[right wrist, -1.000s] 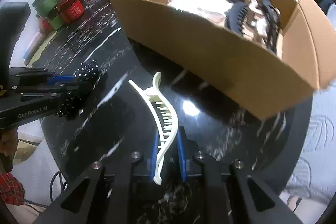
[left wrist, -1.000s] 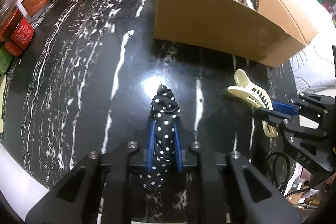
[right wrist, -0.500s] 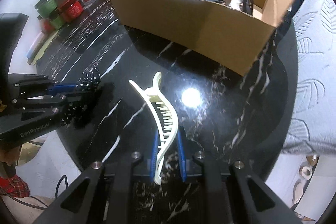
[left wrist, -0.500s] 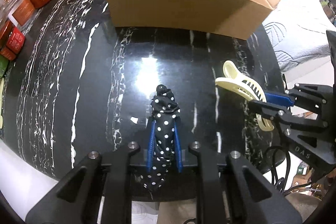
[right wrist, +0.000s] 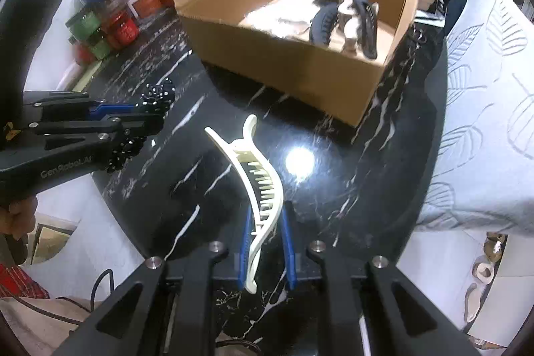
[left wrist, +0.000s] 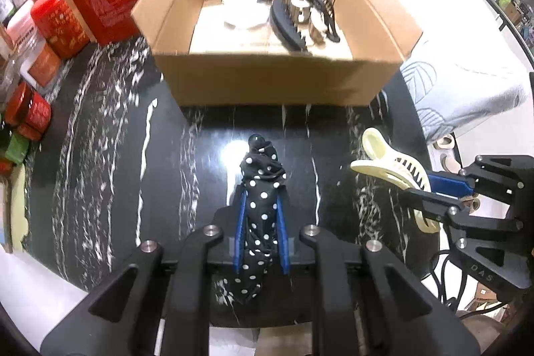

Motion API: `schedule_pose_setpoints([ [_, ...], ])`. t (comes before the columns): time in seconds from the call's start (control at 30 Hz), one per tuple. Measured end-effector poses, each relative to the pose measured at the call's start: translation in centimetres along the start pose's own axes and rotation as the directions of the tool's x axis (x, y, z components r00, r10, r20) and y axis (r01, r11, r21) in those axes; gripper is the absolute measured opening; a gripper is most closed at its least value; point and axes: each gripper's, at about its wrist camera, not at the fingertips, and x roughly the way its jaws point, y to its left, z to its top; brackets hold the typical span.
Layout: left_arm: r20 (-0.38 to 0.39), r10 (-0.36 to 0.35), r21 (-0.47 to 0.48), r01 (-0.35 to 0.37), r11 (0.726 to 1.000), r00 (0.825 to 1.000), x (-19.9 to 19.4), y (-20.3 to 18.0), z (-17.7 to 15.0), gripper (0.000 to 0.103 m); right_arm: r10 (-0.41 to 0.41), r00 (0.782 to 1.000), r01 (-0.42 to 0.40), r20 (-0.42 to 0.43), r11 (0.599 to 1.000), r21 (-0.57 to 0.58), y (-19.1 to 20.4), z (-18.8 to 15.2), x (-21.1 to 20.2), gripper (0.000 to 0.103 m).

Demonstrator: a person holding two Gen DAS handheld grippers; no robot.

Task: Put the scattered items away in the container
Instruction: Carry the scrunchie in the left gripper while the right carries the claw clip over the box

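Observation:
My left gripper is shut on a black scrunchie with white dots, held above the black marble table. It also shows in the right wrist view. My right gripper is shut on a cream hair claw clip, also seen in the left wrist view. The open cardboard box stands ahead of both grippers and holds black and beige claw clips and a white comb.
Red boxes and jars line the table's far left. Stacked red, green and blue jars stand left of the box. A grey leaf-patterned cushion lies beyond the table's right edge. The marble table ends near both grippers.
Both grippers have risen and pulled back with their items still held. The box now appears further ahead and its inside shows from above.

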Motion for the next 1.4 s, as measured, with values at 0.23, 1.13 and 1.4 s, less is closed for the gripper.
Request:
schedule_pose_setpoints([
  [0.23,0.043,0.028,0.041,-0.030,0.999,0.999,-1.8,0.0,2.4,0.015,-0.017,0.999,0.017,0.038,1.000,-0.018,-0.2,2.2,-1.8,0.016],
  [1.13,0.065,0.045,0.085,-0.050,0.995,0.997,-0.6,2.9,13.7,0.015,0.000,0.992,0.004,0.125,1.000,-0.031,-2.0,14.2,-2.4,0.016],
  [1.4,0.053,0.029,0.094,-0.034,0.995,0.998,1.9,3.3,17.9,0.015,0.007,0.993,-0.004,0.121,1.000,-0.025,-3.9,18.1,-0.8,0.016],
])
